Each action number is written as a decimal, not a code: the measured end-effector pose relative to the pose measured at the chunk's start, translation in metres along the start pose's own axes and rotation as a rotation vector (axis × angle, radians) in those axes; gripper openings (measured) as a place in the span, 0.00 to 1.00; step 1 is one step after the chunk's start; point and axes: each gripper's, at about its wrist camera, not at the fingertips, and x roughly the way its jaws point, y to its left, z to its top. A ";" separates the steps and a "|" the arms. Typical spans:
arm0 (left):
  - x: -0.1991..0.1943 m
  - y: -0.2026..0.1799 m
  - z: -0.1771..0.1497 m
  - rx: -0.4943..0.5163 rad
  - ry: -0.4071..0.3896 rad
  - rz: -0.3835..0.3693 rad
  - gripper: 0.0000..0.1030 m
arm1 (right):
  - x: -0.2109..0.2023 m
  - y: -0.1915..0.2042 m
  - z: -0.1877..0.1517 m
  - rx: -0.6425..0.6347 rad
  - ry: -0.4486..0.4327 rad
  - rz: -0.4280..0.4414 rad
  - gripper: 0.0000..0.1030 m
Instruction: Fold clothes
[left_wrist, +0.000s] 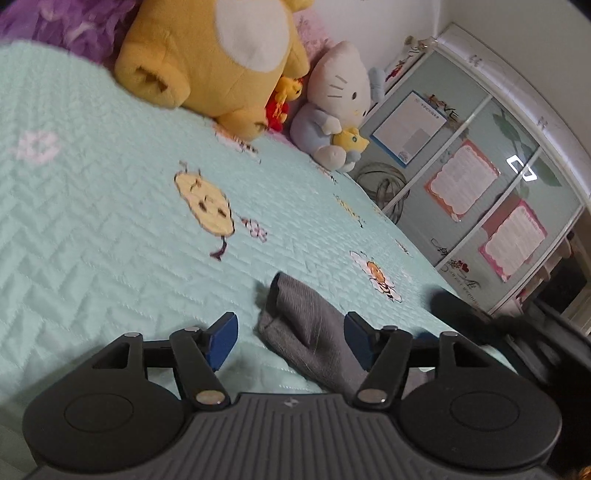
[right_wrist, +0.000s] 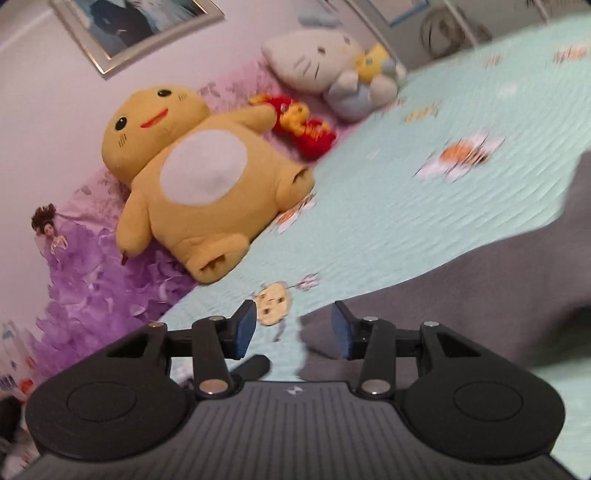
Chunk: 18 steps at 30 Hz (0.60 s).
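Note:
A grey garment (left_wrist: 308, 332) lies on the pale green quilted bedspread (left_wrist: 92, 229). In the left wrist view a rumpled end of it sits between the blue pads of my left gripper (left_wrist: 290, 338), which stands open just above it. In the right wrist view the same grey garment (right_wrist: 461, 280) spreads over the lower right of the bedspread (right_wrist: 388, 206). My right gripper (right_wrist: 293, 326) is open, with the cloth's edge under its right pad and bare quilt under its left. The right wrist view is blurred by motion.
A big yellow plush (left_wrist: 218, 62) (right_wrist: 207, 181), a small red-and-yellow plush (right_wrist: 299, 122) and a white cat plush (left_wrist: 338, 110) (right_wrist: 332, 74) line the bed's head. Purple ruffled fabric with a doll (right_wrist: 92, 280) lies left. A glass-door wardrobe (left_wrist: 480, 177) stands beyond the bed's right edge.

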 end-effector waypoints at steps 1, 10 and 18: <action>0.003 0.000 0.000 -0.002 0.009 0.007 0.66 | -0.014 -0.003 0.000 -0.017 -0.012 -0.039 0.44; 0.026 0.005 0.002 -0.020 0.047 0.001 0.68 | -0.148 -0.088 -0.038 0.081 -0.148 -0.334 0.45; 0.035 0.004 -0.002 0.025 0.069 0.015 0.57 | -0.172 -0.143 -0.072 0.232 -0.191 -0.331 0.45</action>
